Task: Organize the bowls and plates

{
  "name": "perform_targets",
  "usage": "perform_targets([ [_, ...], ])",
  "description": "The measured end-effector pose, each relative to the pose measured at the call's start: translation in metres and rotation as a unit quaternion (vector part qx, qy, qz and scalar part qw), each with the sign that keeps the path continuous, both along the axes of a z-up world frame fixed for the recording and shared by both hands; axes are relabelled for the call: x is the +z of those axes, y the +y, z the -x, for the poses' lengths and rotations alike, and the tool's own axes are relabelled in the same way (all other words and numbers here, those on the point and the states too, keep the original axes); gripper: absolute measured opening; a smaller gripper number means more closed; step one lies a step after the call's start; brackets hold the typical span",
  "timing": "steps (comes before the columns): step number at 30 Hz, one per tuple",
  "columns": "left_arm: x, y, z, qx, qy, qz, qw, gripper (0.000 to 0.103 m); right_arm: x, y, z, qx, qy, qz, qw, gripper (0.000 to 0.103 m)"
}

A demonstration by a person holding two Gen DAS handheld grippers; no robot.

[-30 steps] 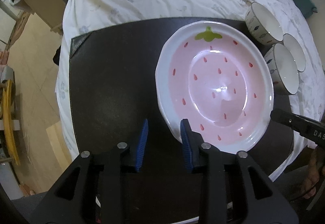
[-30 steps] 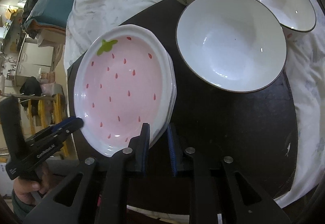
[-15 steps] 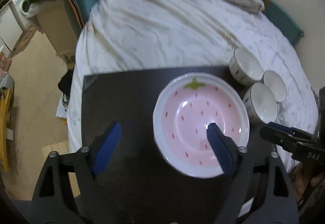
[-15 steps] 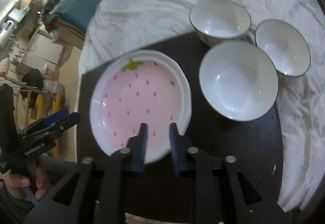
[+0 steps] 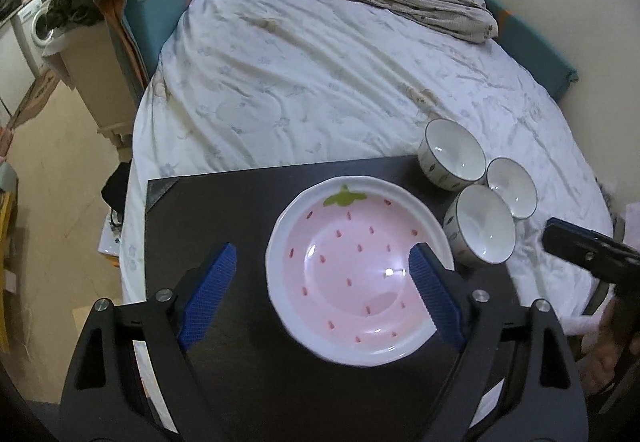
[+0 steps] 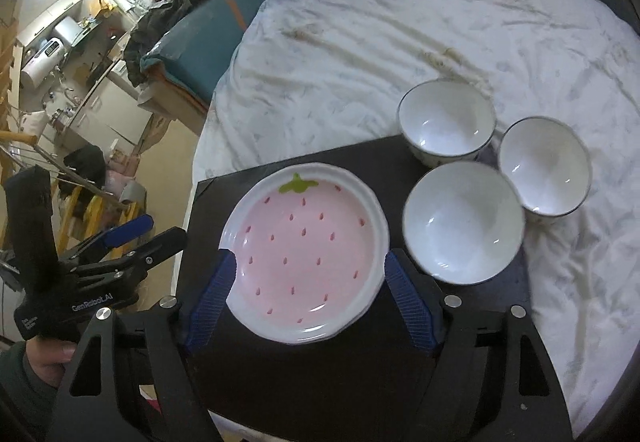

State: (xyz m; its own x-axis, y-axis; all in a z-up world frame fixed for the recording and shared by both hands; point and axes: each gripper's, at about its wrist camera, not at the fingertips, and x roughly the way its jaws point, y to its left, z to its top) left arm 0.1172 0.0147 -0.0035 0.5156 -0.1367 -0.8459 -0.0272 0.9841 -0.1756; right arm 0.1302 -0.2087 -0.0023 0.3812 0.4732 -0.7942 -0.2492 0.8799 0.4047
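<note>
Nearest the cameras, left gripper (image 5: 322,292) and right gripper (image 6: 308,299), jaws spread and just opened, holding nothing, above a pink strawberry plate (image 5: 356,270) lying on the black desk (image 5: 216,209); beyond, three white bowls (image 6: 462,222) clustered at the desk's far corner, on the bed (image 5: 320,73).

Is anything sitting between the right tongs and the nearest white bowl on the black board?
Nothing visible does. The right tongs are open above the strawberry plate; the nearest white bowl stands just to its right, with only bare black board between.
</note>
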Motion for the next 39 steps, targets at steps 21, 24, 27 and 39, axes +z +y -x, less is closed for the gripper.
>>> perform_targets([
  [21,-0.013,-0.095,-0.087,-0.076,0.111,0.020,0.9907,0.086,-0.042,-0.138,-0.033,-0.161,0.069,-0.030,0.984,0.079],
  [24,-0.029,-0.117,-0.096,-0.081,0.128,0.027,0.9881,0.085,-0.060,-0.141,-0.038,-0.169,0.081,-0.030,0.982,0.064],
  [27,-0.048,-0.138,-0.105,-0.089,0.145,0.024,0.9852,0.075,-0.083,-0.140,-0.048,-0.176,0.131,-0.035,0.975,0.043],
  [39,-0.097,-0.188,-0.127,-0.111,0.192,-0.041,0.9741,0.046,-0.109,-0.137,-0.060,-0.181,0.174,-0.045,0.967,0.034],
])
